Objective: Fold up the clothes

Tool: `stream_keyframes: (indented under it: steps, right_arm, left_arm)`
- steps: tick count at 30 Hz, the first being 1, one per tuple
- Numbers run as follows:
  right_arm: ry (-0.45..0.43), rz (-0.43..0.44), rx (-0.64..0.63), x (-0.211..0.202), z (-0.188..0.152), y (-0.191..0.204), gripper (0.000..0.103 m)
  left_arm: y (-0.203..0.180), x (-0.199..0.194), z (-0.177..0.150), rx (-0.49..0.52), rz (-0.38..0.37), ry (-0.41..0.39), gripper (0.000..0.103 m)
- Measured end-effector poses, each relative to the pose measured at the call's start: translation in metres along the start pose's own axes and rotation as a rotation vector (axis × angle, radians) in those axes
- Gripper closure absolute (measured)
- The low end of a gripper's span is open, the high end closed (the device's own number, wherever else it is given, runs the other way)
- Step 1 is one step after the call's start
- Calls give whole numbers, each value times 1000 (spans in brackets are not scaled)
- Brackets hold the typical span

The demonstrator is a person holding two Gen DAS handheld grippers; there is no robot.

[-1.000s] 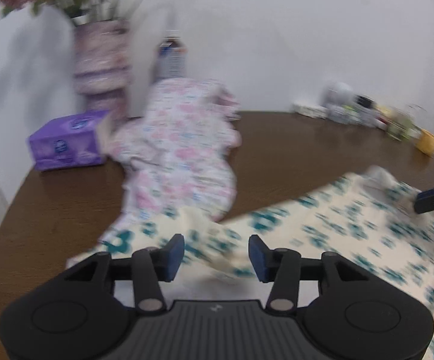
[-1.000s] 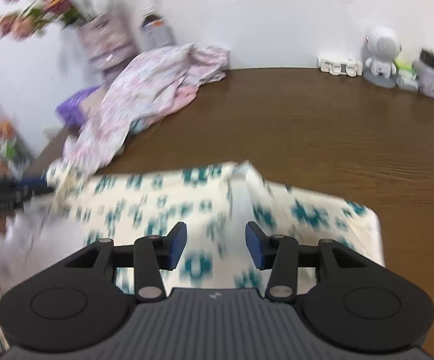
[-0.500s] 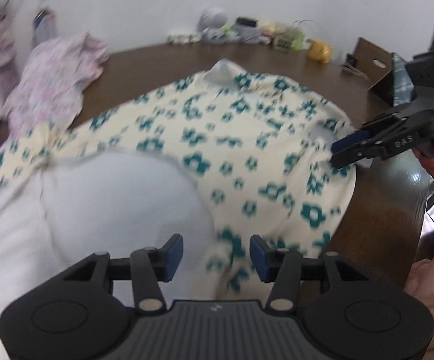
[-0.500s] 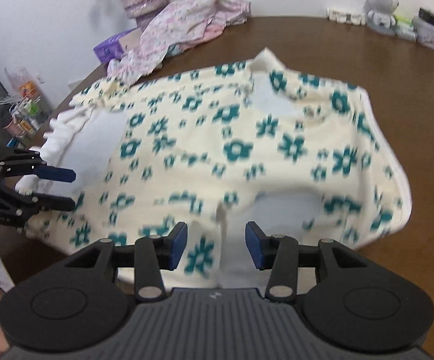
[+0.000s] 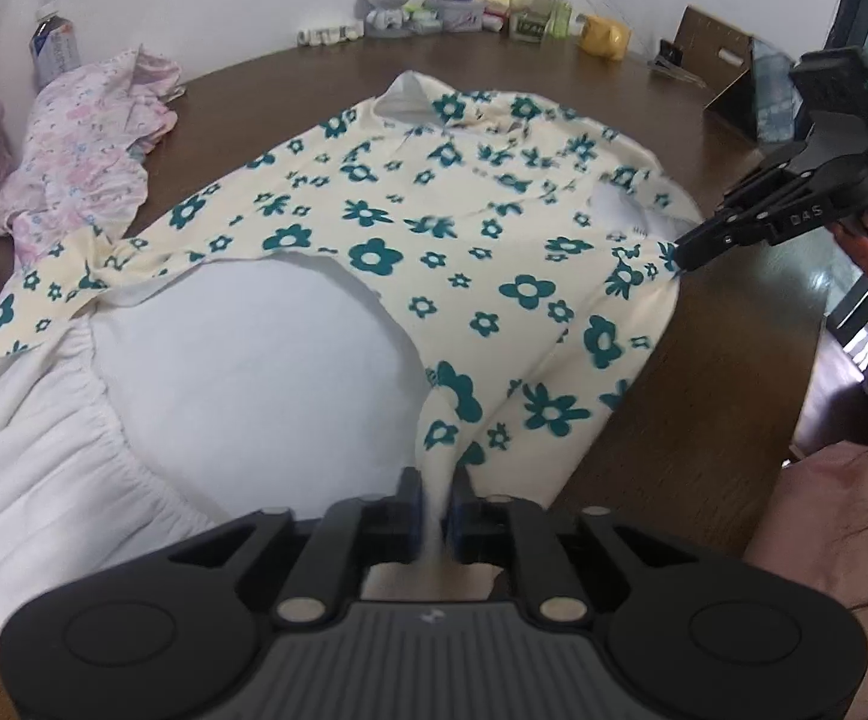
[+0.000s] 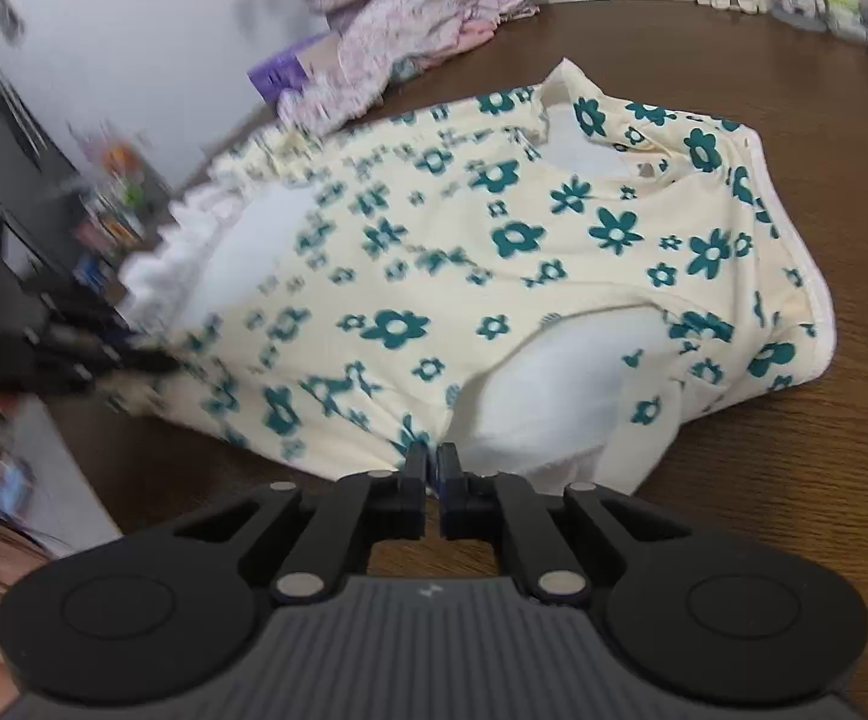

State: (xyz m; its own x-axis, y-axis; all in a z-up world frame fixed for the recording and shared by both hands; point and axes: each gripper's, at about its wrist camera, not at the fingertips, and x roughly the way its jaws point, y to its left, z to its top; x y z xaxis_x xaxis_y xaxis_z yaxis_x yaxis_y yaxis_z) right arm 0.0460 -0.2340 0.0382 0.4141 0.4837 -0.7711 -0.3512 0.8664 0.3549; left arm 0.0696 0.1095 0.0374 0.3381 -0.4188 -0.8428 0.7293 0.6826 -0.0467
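Both claws now clenched since before, left claw point(image 5: 432, 511) and right claw point(image 6: 432, 480) pinching flowered garment point(image 5: 451, 222) hem, stretched ahead

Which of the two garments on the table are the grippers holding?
The cream garment with teal flowers, spread at the table's near edge. Both the left gripper and right gripper pinch it. The pink floral garment lies crumpled, untouched.

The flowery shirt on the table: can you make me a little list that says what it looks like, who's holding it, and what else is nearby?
garment: cream flowery shirt with teal flowers, white inside showing, spread on the brown table
left gripper: shut on the shirt's near edge
right gripper: shut on the shirt's edge
other clothes: pink floral pile at the far left
also there: water bottle, small white robot toy, purple tissue box
fold: not yet made
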Motion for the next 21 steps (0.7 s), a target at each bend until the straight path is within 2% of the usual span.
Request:
stream_keyframes:
  steps: [1,2,3,4,7,10,11,12,13,14,17,21]
  right_arm:
    - [2,-18,-17,2,-1,2,95]
    - [-16,-23,-27,1,-2,2,85]
    - [-33,-30,-38,0,-2,3,62]
    - [-51,-42,-60,-1,-3,4,53]
    - [-63,-63,-117,3,-6,7,50]
    - [-63,-86,-175,12,-8,10,57]
    - [-64,-85,-196,15,-8,11,62]
    - [-57,-83,-223,16,-8,14,75]
    - [-49,-80,-251,17,-8,17,85]
    - [-24,-76,-277,17,-7,21,97]
    - [58,-60,-332,17,-5,30,102]
    - [154,-21,-310,14,-1,29,100]
  left_arm:
    - [0,0,-2,-8,-1,-1,66]
    - [0,0,-5,-17,-2,-2,55]
    - [0,-1,-8,-26,-3,-3,52]
    - [0,-1,-12,-35,-4,-3,52]
    - [1,-1,-20,-70,13,-5,52]
    - [2,-1,-23,-106,18,-34,54]
    - [3,-1,-22,-106,19,-34,63]
    - [3,-1,-22,-102,18,-31,70]
    - [3,-1,-21,-98,18,-28,84]
    - [4,-1,-20,-94,18,-25,90]
    - [5,-1,-18,-82,18,-15,91]
    - [8,1,-16,-79,12,-12,89]
